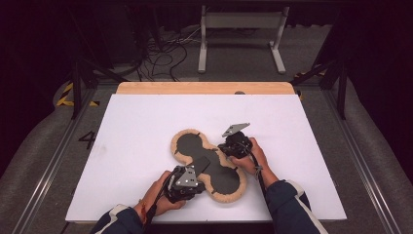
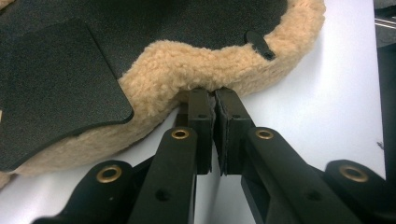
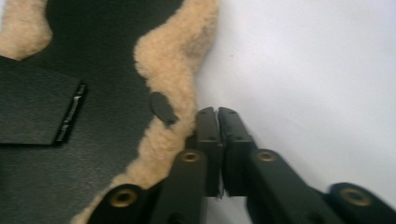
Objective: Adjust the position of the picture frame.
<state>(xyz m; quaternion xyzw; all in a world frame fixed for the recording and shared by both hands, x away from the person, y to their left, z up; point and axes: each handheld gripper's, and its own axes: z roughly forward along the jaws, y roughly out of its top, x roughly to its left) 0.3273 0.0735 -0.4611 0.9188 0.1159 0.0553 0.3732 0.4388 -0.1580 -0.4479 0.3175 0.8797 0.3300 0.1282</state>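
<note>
Both tongs closed at the fleece cover's edges.
Your left tongs (image 2: 215,95) and right tongs (image 3: 217,114) are together, nothing between them, touching the fleece-edged black cover (image 1: 207,163) lying mid-counter (image 1: 136,126).

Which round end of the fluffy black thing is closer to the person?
The bigger lobe of the fleece-edged black pad, lying at the table's near edge between the two hand-held grippers. The smaller lobe sits farther up the white table.
</note>
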